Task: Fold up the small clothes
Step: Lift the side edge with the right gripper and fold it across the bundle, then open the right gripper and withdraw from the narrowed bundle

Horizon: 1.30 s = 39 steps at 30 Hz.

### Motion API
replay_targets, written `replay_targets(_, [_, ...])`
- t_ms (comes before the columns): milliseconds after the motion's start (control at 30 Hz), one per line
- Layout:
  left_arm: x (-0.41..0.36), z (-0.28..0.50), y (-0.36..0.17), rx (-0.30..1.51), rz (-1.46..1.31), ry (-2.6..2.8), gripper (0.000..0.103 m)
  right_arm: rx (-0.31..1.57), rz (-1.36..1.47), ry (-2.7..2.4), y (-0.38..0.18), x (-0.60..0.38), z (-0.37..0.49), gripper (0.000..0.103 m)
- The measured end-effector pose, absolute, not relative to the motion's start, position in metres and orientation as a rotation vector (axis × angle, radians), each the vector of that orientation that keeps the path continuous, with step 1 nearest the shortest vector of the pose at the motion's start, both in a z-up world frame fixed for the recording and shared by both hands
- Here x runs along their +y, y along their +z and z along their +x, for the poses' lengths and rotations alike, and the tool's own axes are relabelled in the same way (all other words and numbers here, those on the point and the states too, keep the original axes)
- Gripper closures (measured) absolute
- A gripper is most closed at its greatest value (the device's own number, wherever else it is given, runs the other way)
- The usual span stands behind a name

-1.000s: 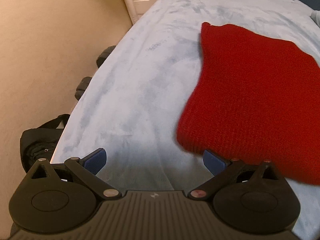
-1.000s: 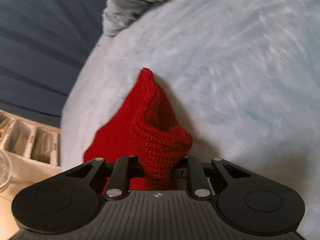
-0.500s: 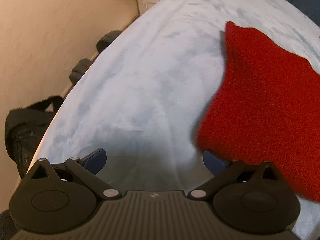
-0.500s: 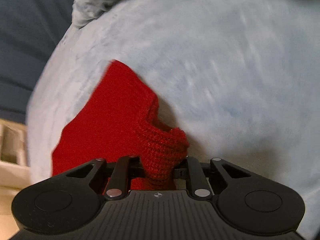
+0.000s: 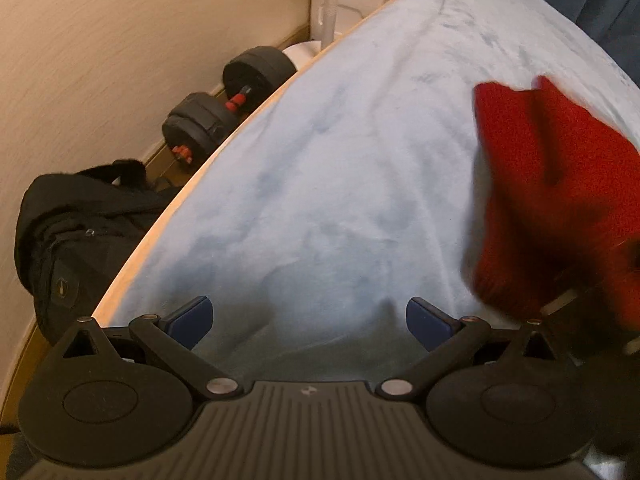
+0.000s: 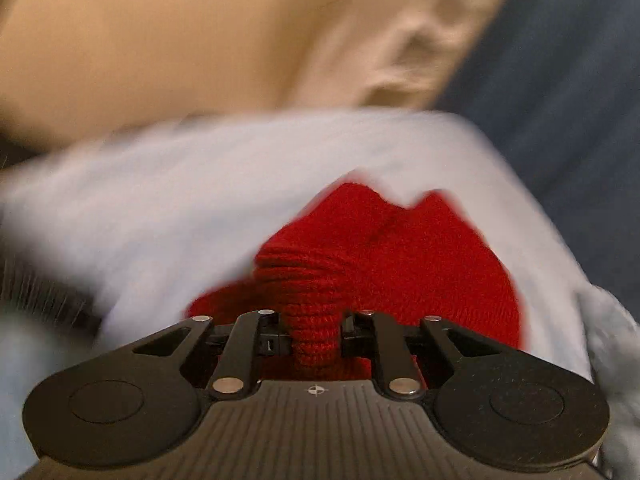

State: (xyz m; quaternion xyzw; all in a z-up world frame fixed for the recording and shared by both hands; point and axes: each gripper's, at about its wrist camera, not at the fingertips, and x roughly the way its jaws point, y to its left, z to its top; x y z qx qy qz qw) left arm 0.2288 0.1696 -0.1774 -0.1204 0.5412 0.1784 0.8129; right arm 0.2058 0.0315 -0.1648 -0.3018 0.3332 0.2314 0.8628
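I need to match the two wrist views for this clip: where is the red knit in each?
Left wrist: the red knit fills the right edge, lifted off the blue blanket, right of the open left gripper.
Right wrist: the red knit sits centre-low, a bunched fold pinched in the shut right gripper.
Shared landmark: the blue blanket under the knit in both.

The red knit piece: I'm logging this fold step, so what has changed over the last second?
The right gripper, clamped on a bunched edge of the red knit piece, has lifted and carried it over, so the cloth no longer lies flat on the light blue blanket. Its view has swung round. The left gripper stays open and empty above the blanket.
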Motion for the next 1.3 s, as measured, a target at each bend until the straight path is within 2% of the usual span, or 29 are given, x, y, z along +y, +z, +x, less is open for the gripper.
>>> replay_targets(100, [0.174, 0.225, -0.177, 1.158, -0.270, 0.379, 0.000, 0.611, -0.761, 0.442, -0.189, 0.043, 0.185, 0.077])
replay_targets(267, [0.173, 0.228, -0.176, 1.162, -0.273, 0.368, 0.000, 0.634, -0.630, 0.547, -0.168, 0.024, 0.180, 0.064])
replay_targets(333, [0.171, 0.230, -0.174, 1.153, -0.270, 0.365, 0.000, 0.675, -0.558, 0.649, -0.160, 0.016, 0.173, 0.051])
replay_targets(367, [0.170, 0.230, -0.171, 1.147, -0.267, 0.365, 0.000, 0.707, -0.511, 0.690, -0.155, 0.010, 0.176, 0.049])
replay_targets(533, [0.156, 0.233, -0.151, 1.108, -0.234, 0.319, 0.000, 0.795, -0.177, 0.669, -0.114, -0.044, 0.174, 0.052])
replay_targets(700, [0.126, 0.245, -0.130, 1.047, -0.233, 0.219, 0.000, 0.706, 0.101, 0.299, -0.084, -0.131, 0.173, 0.051])
replay_targets(767, [0.112, 0.259, -0.133, 1.046, -0.244, 0.181, 0.000, 0.751, 0.159, 0.196, -0.095, -0.153, 0.187, 0.058])
replay_targets(900, [0.088, 0.284, -0.172, 1.131, -0.135, 0.196, 0.000, 0.924, 0.108, 0.233, -0.138, -0.144, 0.202, 0.058])
replay_targets(967, [0.089, 0.272, -0.174, 1.112, -0.136, 0.178, 0.000, 0.926, -0.011, 0.240, -0.148, -0.128, 0.183, 0.058])
replay_targets(1033, [0.091, 0.257, -0.167, 1.106, -0.119, 0.165, 0.000, 0.881, -0.097, 0.283, -0.144, -0.118, 0.157, 0.055])
replay_targets(1167, [0.090, 0.221, -0.147, 1.127, -0.018, 0.191, 0.000, 0.923, -0.047, 0.329, -0.120, -0.126, 0.123, 0.056])
replay_targets(1200, [0.088, 0.208, -0.138, 1.107, -0.009, 0.183, 0.000, 0.897, -0.007, 0.312, -0.104, -0.132, 0.113, 0.054])
replay_targets(1267, [0.085, 0.186, -0.121, 1.076, -0.015, 0.165, 0.000, 0.845, 0.063, 0.287, -0.073, -0.146, 0.092, 0.043])
replay_targets(1300, [0.083, 0.174, -0.111, 1.053, -0.029, 0.152, 0.000, 0.814, 0.097, 0.270, -0.056, -0.153, 0.075, 0.029])
